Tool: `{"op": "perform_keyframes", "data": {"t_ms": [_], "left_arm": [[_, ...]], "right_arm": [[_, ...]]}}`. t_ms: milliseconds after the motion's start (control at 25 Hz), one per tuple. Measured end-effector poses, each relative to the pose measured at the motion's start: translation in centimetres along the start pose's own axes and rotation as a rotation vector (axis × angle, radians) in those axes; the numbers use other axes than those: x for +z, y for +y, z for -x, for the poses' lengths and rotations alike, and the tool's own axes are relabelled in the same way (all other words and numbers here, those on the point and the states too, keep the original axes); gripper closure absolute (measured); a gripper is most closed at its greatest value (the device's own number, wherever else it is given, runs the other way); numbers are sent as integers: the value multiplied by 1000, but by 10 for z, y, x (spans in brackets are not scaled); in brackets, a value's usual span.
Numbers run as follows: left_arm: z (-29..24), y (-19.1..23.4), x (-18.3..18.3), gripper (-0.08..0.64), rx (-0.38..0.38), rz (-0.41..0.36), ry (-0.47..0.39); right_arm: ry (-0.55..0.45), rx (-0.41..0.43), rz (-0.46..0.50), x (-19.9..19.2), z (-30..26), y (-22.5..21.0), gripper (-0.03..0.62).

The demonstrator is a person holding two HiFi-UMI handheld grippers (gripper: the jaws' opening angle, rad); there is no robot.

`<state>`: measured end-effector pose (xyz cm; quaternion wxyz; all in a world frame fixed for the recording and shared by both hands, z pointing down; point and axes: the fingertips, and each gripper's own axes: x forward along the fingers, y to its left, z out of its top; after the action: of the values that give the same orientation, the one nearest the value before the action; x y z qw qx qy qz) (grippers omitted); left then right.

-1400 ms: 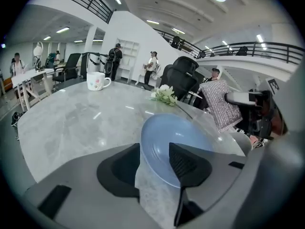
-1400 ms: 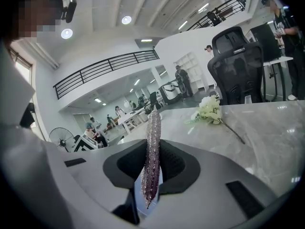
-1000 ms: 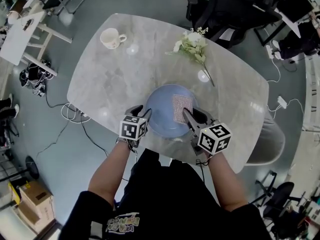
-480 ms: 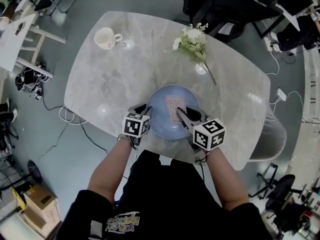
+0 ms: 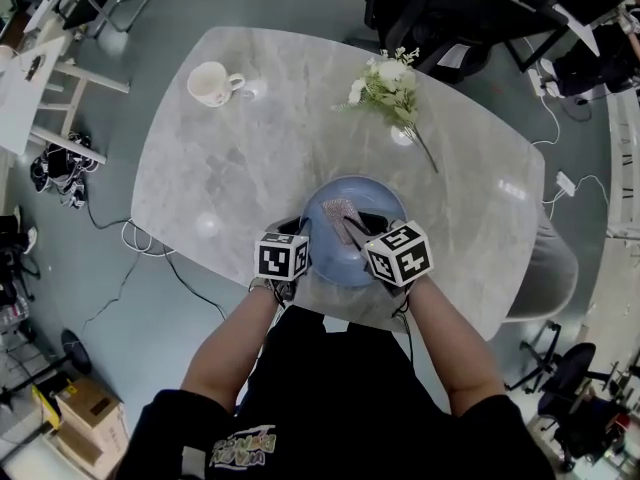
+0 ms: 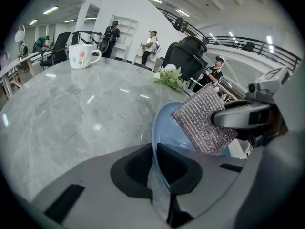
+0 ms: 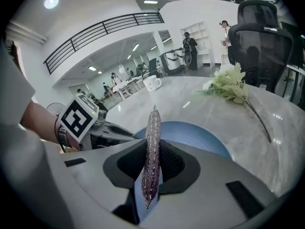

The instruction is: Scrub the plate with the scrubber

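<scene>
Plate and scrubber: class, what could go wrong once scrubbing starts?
The left hand-held gripper, whose jaws have just been closing, pinches the plate only at its rim; scrubbing pressure might slip it loose.
The plate is near the table edge and could slide off.
The scrubber, held by one end in the right hand-held gripper, may twist.

grey marble tbl (image 5: pixel 230 148); grey floor (image 5: pixel 150 318); blk office chairs (image 5: pixel 450 18); ceiling lts (image 7: pixel 50 2) on

Head view looks steeply down from high above the table (image 5: pixel 240 168), plate (image 5: pixel 382 200) low centre. Both gripper views sit low and close at the plate's near rim, facing out across the tabletop. All three share plate, scrubber (image 5: pixel 338 213), mug (image 5: pixel 212 83), flowers (image 5: pixel 385 83).
</scene>
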<state>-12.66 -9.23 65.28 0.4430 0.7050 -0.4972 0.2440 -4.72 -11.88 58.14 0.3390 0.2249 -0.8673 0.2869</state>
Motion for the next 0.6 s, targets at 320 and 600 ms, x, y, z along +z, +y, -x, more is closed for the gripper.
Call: {"op": "perform_keyframes", "data": {"t_ms": [320, 600], "left_arm": [[0, -1, 1, 520, 19, 7, -3], [-1, 2, 0, 520, 24, 4, -5]], "right_arm": [[127, -71, 91, 0, -29, -17, 515], [187, -160, 134, 4, -40, -39, 514]]}}
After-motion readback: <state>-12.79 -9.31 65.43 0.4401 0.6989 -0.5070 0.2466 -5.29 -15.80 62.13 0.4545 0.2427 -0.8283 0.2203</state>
